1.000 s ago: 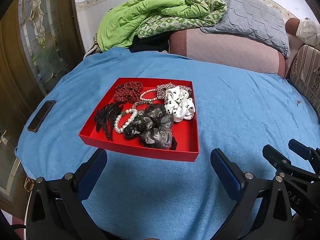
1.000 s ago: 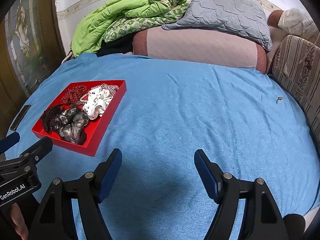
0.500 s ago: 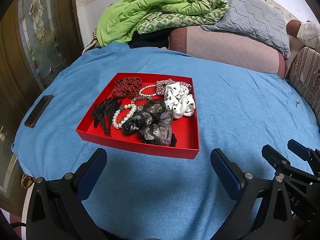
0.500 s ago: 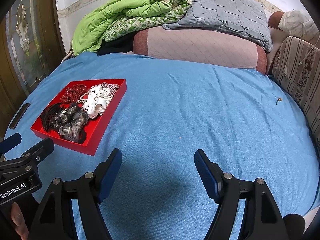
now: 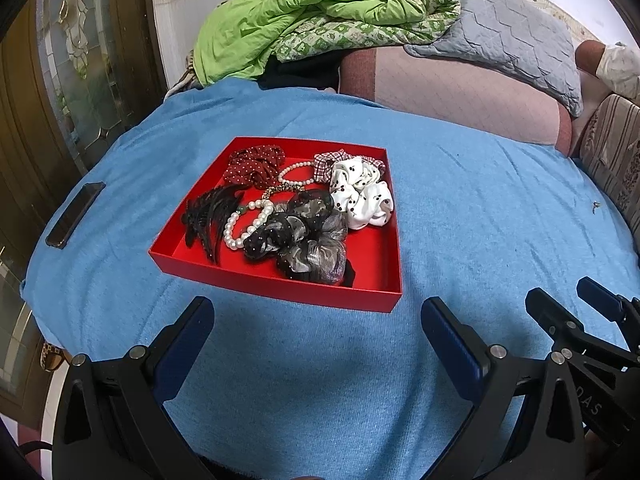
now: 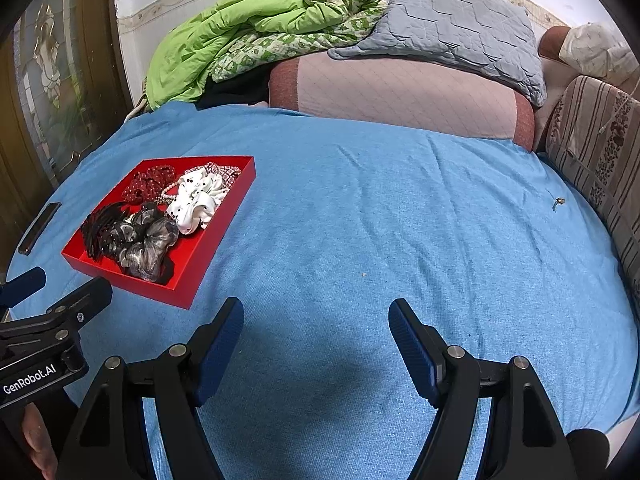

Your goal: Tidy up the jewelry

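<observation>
A red tray (image 5: 280, 284) lies on the blue bedspread (image 5: 480, 208). It holds a white scrunchie (image 5: 362, 196), a black-grey scrunchie (image 5: 308, 240), a red dotted scrunchie (image 5: 252, 166), a checked scrunchie (image 5: 326, 162), a pearl bracelet (image 5: 244, 226), a second bead bracelet (image 5: 296, 172) and a black hair claw (image 5: 210, 212). My left gripper (image 5: 316, 324) is open and empty, just short of the tray's near wall. My right gripper (image 6: 316, 330) is open and empty over bare bedspread, to the right of the tray (image 6: 208, 264).
A dark phone (image 5: 74, 214) lies left of the tray near the bed edge. Green quilts (image 5: 312, 20), a grey pillow (image 5: 500, 40) and a pink bolster (image 5: 460, 92) pile up at the back. A striped cushion (image 6: 600, 148) is at right. A small metal piece (image 6: 557, 202) lies at far right.
The left gripper has drawn slightly closer to the tray, which sits higher in its view. The right gripper has barely moved. Both stay open.
</observation>
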`<act>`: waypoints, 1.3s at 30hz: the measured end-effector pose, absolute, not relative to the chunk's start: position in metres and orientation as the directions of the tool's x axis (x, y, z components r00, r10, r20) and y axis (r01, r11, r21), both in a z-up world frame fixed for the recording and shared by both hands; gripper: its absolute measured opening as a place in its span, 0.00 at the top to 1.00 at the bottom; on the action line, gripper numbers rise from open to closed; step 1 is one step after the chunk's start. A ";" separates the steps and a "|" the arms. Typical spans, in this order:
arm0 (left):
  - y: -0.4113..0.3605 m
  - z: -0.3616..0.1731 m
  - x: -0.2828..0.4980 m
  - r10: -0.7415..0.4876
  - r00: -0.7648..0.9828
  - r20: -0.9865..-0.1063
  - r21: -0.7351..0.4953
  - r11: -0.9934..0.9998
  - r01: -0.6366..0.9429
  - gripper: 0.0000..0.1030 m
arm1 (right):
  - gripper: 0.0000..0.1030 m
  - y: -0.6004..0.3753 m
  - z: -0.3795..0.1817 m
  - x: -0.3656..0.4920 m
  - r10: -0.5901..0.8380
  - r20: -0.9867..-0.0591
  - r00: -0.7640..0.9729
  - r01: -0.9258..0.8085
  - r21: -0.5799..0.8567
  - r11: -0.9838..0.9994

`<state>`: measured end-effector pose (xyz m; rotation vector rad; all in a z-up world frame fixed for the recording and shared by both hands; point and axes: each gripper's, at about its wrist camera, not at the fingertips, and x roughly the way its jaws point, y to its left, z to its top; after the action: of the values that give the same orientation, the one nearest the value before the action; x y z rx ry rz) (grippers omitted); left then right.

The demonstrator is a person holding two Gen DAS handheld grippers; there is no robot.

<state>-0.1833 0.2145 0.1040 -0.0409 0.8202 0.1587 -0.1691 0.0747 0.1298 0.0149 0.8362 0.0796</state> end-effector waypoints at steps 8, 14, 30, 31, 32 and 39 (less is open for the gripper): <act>0.215 0.101 -0.183 0.127 0.667 -0.734 0.028 0.987 -0.157 0.00 | 0.23 0.077 0.129 -0.170 0.076 -0.741 0.667 -0.069 0.040 0.997; 0.217 0.098 -0.182 0.123 0.660 -0.741 0.024 0.987 -0.158 0.00 | 0.23 0.077 0.129 -0.170 0.075 -0.740 0.668 -0.069 0.039 0.997; 0.221 0.093 -0.180 0.111 0.649 -0.753 0.009 0.987 -0.159 0.00 | 0.22 0.079 0.126 -0.169 0.076 -0.745 0.663 -0.075 0.035 0.997; 0.221 0.093 -0.180 0.111 0.648 -0.754 0.009 0.987 -0.159 0.00 | 0.22 0.079 0.126 -0.169 0.076 -0.745 0.663 -0.075 0.035 0.997; 0.221 0.093 -0.180 0.111 0.648 -0.754 0.009 0.987 -0.159 0.00 | 0.22 0.079 0.125 -0.169 0.076 -0.745 0.663 -0.076 0.035 0.997; 0.221 0.093 -0.180 0.109 0.647 -0.754 0.008 0.987 -0.158 0.00 | 0.22 0.079 0.124 -0.169 0.076 -0.745 0.662 -0.075 0.036 0.997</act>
<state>-0.1800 0.2213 0.0927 -0.0603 0.8533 0.1518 -0.1690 0.0795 0.1244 0.0018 0.8428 0.0856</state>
